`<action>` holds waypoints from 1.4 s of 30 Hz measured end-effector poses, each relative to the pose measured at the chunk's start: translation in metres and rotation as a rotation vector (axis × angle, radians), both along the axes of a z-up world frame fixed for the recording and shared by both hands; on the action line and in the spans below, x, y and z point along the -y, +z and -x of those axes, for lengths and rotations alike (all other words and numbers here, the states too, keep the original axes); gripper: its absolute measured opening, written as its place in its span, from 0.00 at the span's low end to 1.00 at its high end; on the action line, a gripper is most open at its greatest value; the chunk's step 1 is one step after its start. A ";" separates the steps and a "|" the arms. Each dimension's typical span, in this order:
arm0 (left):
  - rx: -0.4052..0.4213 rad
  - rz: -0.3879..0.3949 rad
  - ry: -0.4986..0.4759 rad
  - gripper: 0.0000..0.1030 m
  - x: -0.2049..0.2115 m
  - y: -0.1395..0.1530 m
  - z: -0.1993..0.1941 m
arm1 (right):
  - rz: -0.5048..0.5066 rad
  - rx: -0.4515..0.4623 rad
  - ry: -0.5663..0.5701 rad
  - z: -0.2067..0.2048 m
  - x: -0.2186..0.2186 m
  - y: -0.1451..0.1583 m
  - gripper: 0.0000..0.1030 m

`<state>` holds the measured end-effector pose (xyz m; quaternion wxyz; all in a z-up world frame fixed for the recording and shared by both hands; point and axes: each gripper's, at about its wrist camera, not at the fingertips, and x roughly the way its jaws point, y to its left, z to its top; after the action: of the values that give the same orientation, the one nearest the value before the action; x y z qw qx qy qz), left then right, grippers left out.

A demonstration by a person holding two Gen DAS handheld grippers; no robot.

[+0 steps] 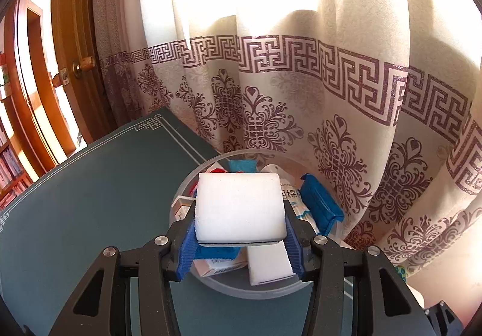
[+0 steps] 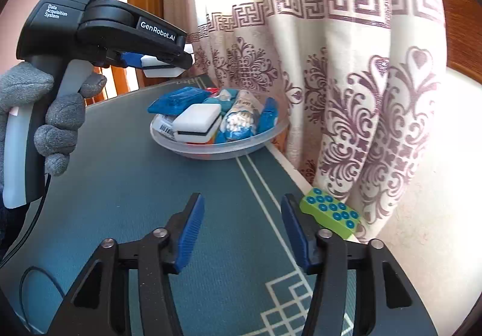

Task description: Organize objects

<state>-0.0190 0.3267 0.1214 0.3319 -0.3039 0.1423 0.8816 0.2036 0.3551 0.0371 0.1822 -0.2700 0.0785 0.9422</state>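
At lower centre of the left wrist view, the clear bowl [image 1: 192,179] lies directly beneath the left gripper [image 1: 239,241], clamped on a white sponge [image 1: 239,206]; the right gripper [image 2: 241,230] gapes empty, farther off.

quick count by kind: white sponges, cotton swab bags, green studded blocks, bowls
white sponges: 2
cotton swab bag: 1
green studded block: 1
clear bowl: 1
total: 5
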 end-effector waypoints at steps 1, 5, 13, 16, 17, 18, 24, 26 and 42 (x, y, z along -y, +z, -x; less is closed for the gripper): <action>0.005 -0.004 -0.017 0.53 -0.006 -0.001 0.002 | 0.004 -0.003 -0.021 -0.005 -0.004 0.000 0.59; 0.032 -0.036 -0.018 0.89 -0.018 -0.005 0.008 | 0.010 -0.004 -0.121 -0.020 -0.019 -0.001 0.60; 0.044 -0.040 -0.011 0.91 -0.005 -0.008 0.003 | 0.089 0.002 -0.254 -0.029 -0.048 -0.008 0.76; 0.048 -0.055 -0.002 0.92 0.005 -0.007 0.002 | 0.138 0.010 -0.271 -0.027 -0.055 -0.011 0.80; 0.048 -0.059 0.002 0.92 0.009 -0.007 0.002 | 0.151 0.011 -0.278 -0.025 -0.057 -0.012 0.81; 0.048 -0.065 0.006 0.92 0.012 -0.006 0.002 | 0.164 0.013 -0.286 -0.025 -0.060 -0.013 0.81; 0.055 -0.109 0.015 0.93 0.033 0.000 0.001 | 0.286 0.035 -0.365 -0.019 -0.085 -0.020 0.82; 0.056 -0.115 0.016 0.93 0.038 0.001 0.000 | 0.311 0.034 -0.378 -0.016 -0.089 -0.021 0.82; 0.131 -0.154 0.061 0.93 0.068 -0.016 0.013 | 0.217 0.132 -0.415 0.014 -0.086 -0.029 0.79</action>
<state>-0.0315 0.2590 0.1055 0.3360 -0.3388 0.0429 0.8778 0.1895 0.4407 0.0083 0.3468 -0.3270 0.2208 0.8509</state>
